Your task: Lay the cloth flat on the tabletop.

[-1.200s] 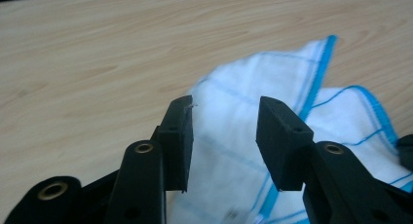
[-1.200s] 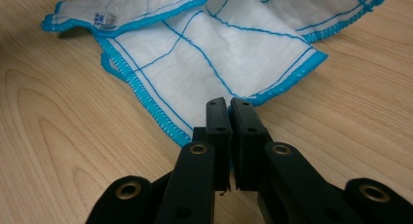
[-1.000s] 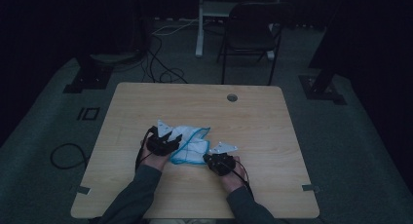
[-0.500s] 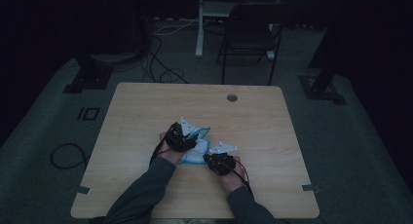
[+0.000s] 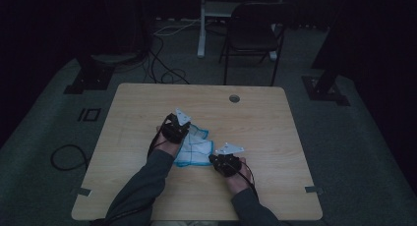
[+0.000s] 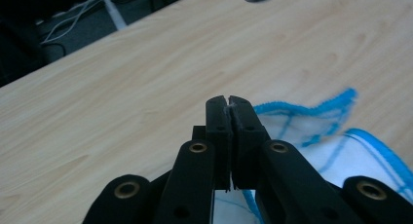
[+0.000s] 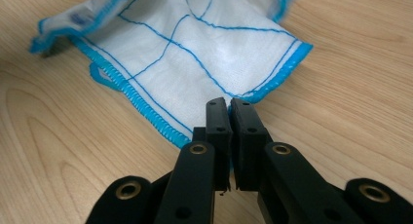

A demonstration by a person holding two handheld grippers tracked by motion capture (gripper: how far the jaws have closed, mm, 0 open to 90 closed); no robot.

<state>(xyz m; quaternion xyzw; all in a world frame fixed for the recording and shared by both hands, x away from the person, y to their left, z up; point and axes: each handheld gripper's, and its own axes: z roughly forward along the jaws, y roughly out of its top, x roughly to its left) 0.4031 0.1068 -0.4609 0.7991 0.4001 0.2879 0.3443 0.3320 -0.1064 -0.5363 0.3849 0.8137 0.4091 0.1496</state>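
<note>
The work in hand looks like folding or spreading a cloth point(image 7: 195, 44), and the step reached is the grip: both holds seem to be set and the carrying move has not begun.

The cloth, white with blue stitching, lies rumpled on the surface point(image 5: 147, 103), on the person's side of the round hole point(image 5: 234, 98) and a little to its left. The left gripper point(image 6: 229, 101) sits at the cloth's edge nearer the hole. Its jaws have just been closing and now stand clenched, with a sliver of white fabric pinched at their tips. The right gripper point(image 7: 229, 103) is at the corner farther from the hole, its jaws clamped on that blue-hemmed corner.

The next move probably calls for lifting both held points together and drawing them apart, or toward the hole, so the fabric tautens without slipping out. The left pinch looks thin, so a slow pull would be wise.

No box or bin stands here; the hole itself looks vacant.
</note>
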